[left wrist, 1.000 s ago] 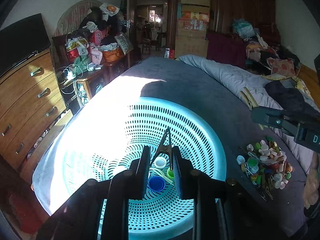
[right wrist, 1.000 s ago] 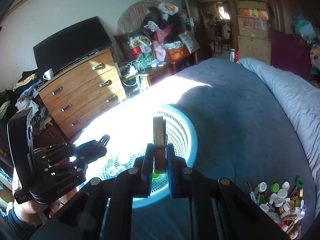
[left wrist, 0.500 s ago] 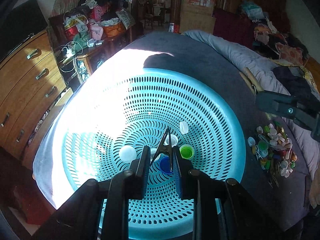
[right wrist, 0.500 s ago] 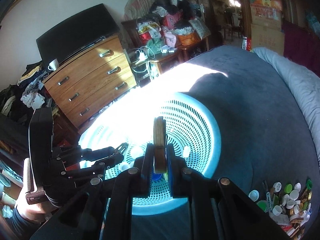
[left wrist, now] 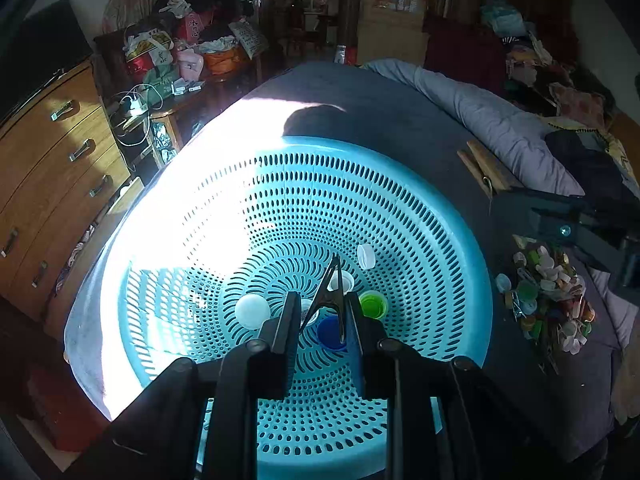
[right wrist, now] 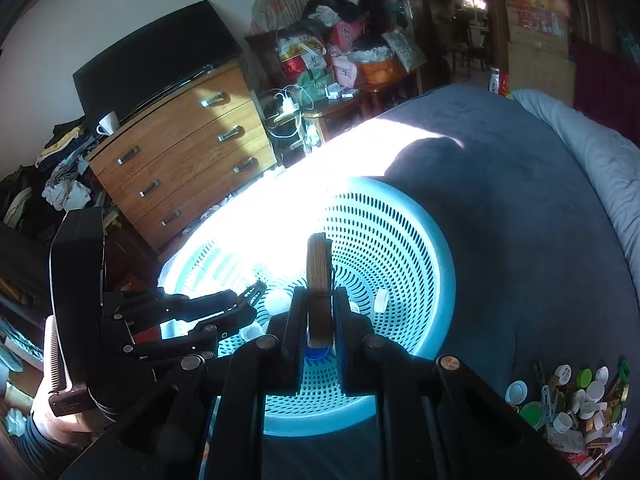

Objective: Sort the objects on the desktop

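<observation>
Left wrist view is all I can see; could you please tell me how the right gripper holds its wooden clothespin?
Observer: The right gripper is shut on the wooden clothespin, which stands upright between its fingers, over the blue basket.
Operator: Thank you. My left gripper holds a metal clip; where does it sit from that side?
Observer: The left gripper reaches into the basket from the left side of the picture, with a person's hand behind it.
Operator: Is anything on the dresser?
Observer: A white mug stands on the wooden dresser.
</observation>
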`<state>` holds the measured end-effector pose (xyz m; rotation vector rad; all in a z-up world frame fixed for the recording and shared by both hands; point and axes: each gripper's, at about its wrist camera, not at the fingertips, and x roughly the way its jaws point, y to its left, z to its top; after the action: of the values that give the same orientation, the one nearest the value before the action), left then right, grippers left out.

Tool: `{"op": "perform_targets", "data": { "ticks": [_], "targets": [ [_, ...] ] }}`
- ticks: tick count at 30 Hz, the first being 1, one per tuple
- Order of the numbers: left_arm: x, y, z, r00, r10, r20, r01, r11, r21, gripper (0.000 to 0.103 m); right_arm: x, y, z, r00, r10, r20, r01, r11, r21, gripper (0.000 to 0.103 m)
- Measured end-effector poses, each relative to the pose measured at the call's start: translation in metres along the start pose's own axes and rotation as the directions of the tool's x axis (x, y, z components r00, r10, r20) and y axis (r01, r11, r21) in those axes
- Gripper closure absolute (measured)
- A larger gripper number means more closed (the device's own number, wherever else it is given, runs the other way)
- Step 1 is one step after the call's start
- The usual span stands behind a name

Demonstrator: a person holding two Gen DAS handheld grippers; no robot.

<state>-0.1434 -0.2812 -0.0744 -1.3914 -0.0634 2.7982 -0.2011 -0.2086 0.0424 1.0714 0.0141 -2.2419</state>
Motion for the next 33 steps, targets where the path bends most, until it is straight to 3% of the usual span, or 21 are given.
{"op": "perform_targets", "data": {
  "ticks": [6,9,11,12,17,21,22,25,26,30,33],
  "targets": [
    [0.003,0.002,0.001,1.0,0.006,0.002,-0.006,1.0,-0.006,0.081,0.008,0.001,0.001,1.0,0.008,-0.002,-0.008,1.0,-0.001,0.091],
    [0.004,0.002,0.003,0.999,0.043,0.008,-0.043,0.999,0.0,0.077,0.009,0.002,0.003,1.0,-0.013,0.022,0.013,1.0,-0.007,0.086],
    [0.002,0.003,0.003,0.997,0.077,0.014,-0.077,0.997,-0.01,0.06,0.006,0.0,0.004,0.999,-0.013,0.042,0.012,1.0,0.007,0.049],
    [-0.001,0.004,0.004,0.996,0.085,0.027,-0.084,0.996,-0.015,0.059,0.002,0.0,0.004,0.998,-0.023,0.061,0.022,1.0,0.009,0.042],
    [-0.019,-0.002,0.006,0.993,0.092,0.079,-0.09,0.996,-0.027,0.059,-0.021,-0.009,0.0,0.993,-0.035,0.113,0.032,0.999,0.035,0.038],
    [-0.048,-0.036,0.002,0.983,0.053,0.175,-0.061,0.997,0.043,0.058,-0.056,-0.026,-0.02,0.982,-0.055,0.179,0.044,0.997,0.065,0.028],
    [-0.057,-0.05,-0.003,0.979,0.031,0.199,-0.046,0.996,0.071,0.051,-0.068,-0.032,-0.03,0.977,-0.073,0.202,0.058,0.995,0.076,0.022],
    [-0.078,-0.104,-0.028,0.965,-0.034,0.262,-0.019,0.98,0.196,0.015,-0.103,-0.055,-0.072,0.955,-0.153,0.254,0.127,0.985,0.119,0.014],
    [-0.083,-0.123,-0.04,0.959,-0.047,0.28,-0.021,0.972,0.233,0.009,-0.113,-0.064,-0.09,0.946,-0.192,0.262,0.161,0.978,0.136,0.009],
    [-0.072,-0.191,-0.091,0.956,-0.154,0.25,0.058,0.934,0.354,0.004,-0.143,-0.113,-0.176,0.907,-0.36,0.216,0.302,0.917,0.261,0.0],
    [-0.028,-0.229,-0.124,0.973,-0.186,0.136,0.124,0.92,0.371,0.003,-0.141,-0.162,-0.243,0.891,-0.451,0.056,0.403,0.842,0.358,0.0]
  ]
}}
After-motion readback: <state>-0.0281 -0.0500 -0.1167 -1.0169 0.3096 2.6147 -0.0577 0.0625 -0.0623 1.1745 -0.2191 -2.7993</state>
